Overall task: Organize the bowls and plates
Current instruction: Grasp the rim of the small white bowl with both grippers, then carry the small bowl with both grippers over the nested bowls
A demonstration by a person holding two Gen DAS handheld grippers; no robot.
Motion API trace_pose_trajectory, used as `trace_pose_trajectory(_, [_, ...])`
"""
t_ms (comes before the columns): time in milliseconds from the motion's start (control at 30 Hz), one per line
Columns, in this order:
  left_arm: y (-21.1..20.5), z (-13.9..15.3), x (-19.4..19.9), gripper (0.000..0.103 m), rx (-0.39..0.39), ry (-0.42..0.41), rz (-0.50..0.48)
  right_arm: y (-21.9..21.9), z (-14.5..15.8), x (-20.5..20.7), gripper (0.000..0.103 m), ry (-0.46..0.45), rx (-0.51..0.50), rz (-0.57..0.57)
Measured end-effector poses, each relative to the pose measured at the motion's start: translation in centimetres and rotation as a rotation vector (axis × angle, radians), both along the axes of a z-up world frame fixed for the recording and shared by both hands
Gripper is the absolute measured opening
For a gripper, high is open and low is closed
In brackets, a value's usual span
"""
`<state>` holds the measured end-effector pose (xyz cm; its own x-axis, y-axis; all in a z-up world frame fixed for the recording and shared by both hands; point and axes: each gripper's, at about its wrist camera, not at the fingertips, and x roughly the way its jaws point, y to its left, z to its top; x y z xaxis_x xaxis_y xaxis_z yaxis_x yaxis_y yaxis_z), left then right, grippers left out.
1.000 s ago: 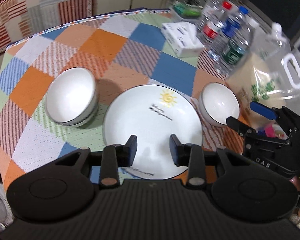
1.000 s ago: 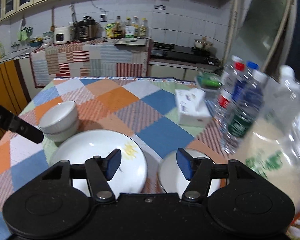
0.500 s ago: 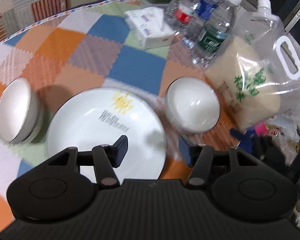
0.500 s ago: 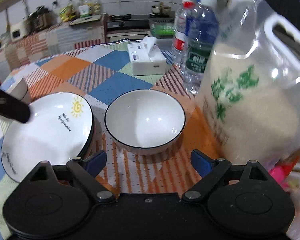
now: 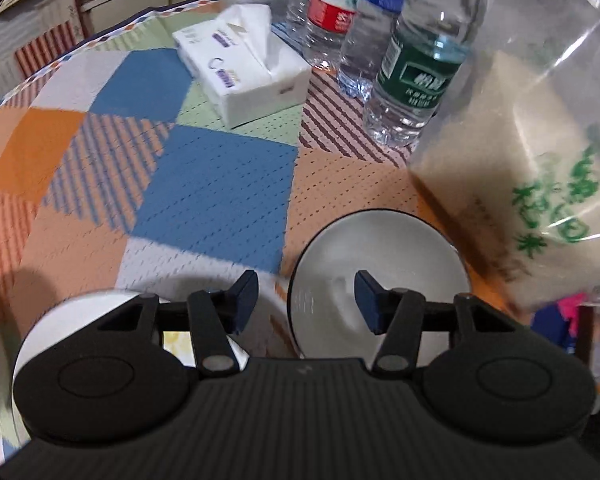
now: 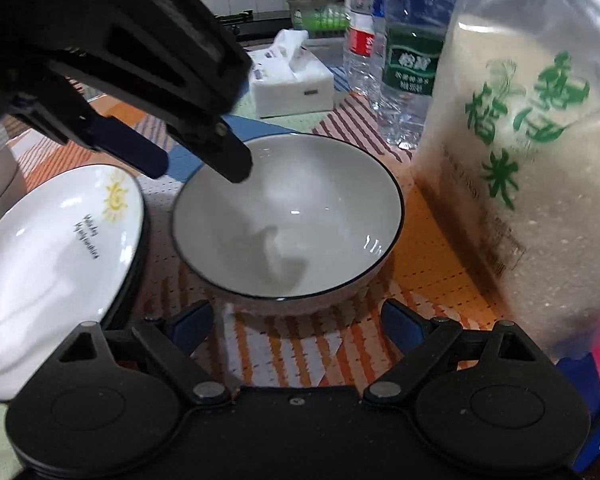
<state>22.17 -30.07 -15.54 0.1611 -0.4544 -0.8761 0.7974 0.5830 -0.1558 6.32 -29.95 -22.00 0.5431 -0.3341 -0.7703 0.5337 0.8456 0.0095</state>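
The left gripper (image 5: 306, 300) hangs with its jaws spread apart and nothing between them; the near left rim of the bowl (image 5: 380, 264) sits in the gap, with one finger outside the rim over the plate (image 5: 100, 304) and the other over the bowl's hollow. Whether either finger touches the rim cannot be told.

From the right wrist view, the right gripper (image 6: 298, 330) is low at the near side of the bowl (image 6: 288, 216), jaws wide open and empty. The opening is wider than the part of the bowl's foot seen between them, and both fingers stand clear of the bowl wall, with bare patterned cloth of the counter (image 6: 292, 348) between.

The left gripper (image 6: 204, 164) comes in from the upper left of that view, one finger tip dipped just inside the bowl's far left rim.

Left of the right jaws, the plate (image 6: 52, 248) with the sun print lies just beside the bowl, with only a thin strip of cloth between their edges. Right of the jaws, the rice bag (image 6: 532, 168) stands near the bowl's right edge, leaving little room on that side.

Beyond the bowl, ahead of both jaws, are the water bottles (image 5: 416, 80) and the tissue box (image 5: 248, 76), well apart from the bowl, with an open stretch of counter (image 5: 212, 196) ahead of the left jaws.
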Motion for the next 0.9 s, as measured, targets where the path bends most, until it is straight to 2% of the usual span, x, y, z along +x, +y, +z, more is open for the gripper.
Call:
trace_pose_trajectory(33, [-0.5,-0.5,0.2,0.051,0.016,-0.006,-0.009,-0.2,-0.3,0.1,0.094,-0.003,0.001,0.000])
trace_pose_trajectory(100, [-1.2,-1.6,0.6,0.042,0.048,0.004,-0.023,-0.4,-0.6,0.1,0.094,-0.015,-0.013,0.006])
trace_pose_trajectory(133, [-1.2,-2.0,0.9,0.031,0.061,0.028,-0.017,-0.4,-0.6,0.3,0.094,-0.013,-0.020,0.021])
trace_pose_trajectory(167, [-1.3,-2.4,1.0,0.027,0.075,0.042,-0.009,-0.4,-0.8,0.7,0.094,-0.007,-0.031,0.032])
trace_pose_trajectory(267, [-1.3,-2.7,0.8,0.018,0.060,0.054,-0.027,-0.1,-0.8,1.6,0.093,0.008,-0.072,0.072])
trace_pose_trajectory(400, [-1.2,-2.4,0.4,0.017,0.063,0.044,-0.046,-0.3,-0.7,2.2,0.093,0.010,-0.071,0.097])
trace_pose_trajectory(533, [-0.3,-0.7,0.1,0.017,0.030,0.043,-0.060,-0.8,-0.3,1.8,0.093,-0.014,-0.057,0.096])
trace_pose_trajectory(667, [1.0,1.7,-0.1,0.017,-0.012,0.041,-0.057,0.1,1.5,1.2,0.093,-0.031,-0.116,0.106])
trace_pose_trajectory(900, [5.0,5.3,0.4,0.017,0.004,0.010,-0.032,2.7,5.3,0.9,0.093,-0.068,-0.153,0.177])
